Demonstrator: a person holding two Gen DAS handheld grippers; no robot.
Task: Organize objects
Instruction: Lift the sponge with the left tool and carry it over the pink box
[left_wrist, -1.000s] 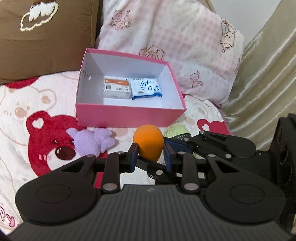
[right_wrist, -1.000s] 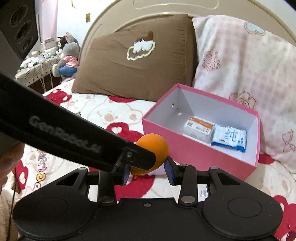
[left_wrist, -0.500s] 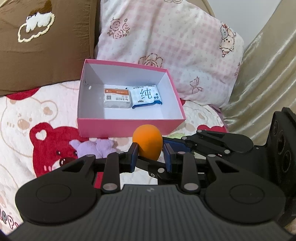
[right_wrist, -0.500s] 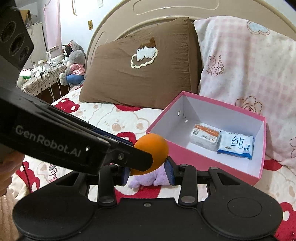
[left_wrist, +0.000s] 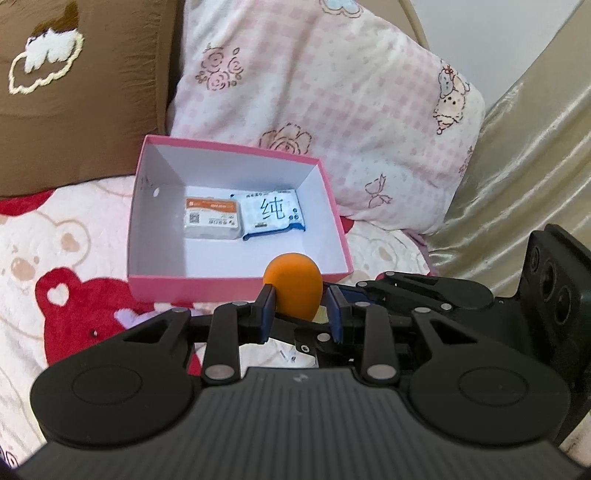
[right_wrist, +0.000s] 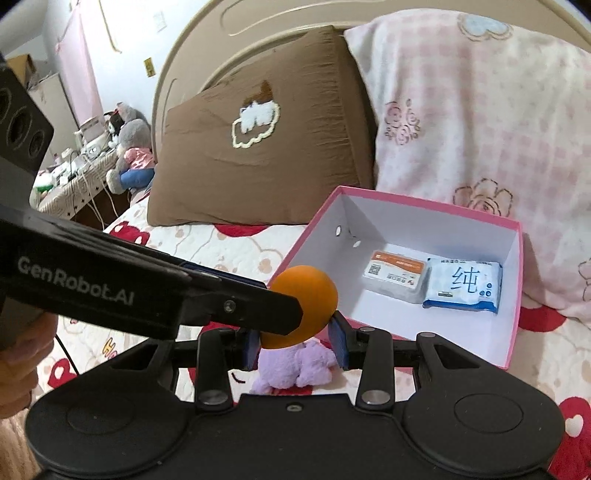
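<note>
Left claw (left_wrist: 300, 309) is closed on the orange ball (left_wrist: 293, 286), blue pads pressing it from both sides; the ball is held above the bed, just at the near wall of the pink box (left_wrist: 192, 286). In the right wrist view the same ball (right_wrist: 308, 301) sits at the tip of the left claw, which crosses the frame from the left, by the box's near corner (right_wrist: 511, 343). Right claw (right_wrist: 295, 347) is narrow-to-medium open with nothing between its pads; it hangs over a purple plush (right_wrist: 295, 365) lying on the bear-print bedspread (right_wrist: 207, 251), apart from it as far as can be told. Inside the box, side by side on the floor: an orange-and-white packet (left_wrist: 211, 222) and a blue-and-white wipes pack (left_wrist: 273, 215), touching or nearly so. Behind the box: a brown pillow (right_wrist: 266, 147) and a pink pillow (left_wrist: 332, 92).
</note>
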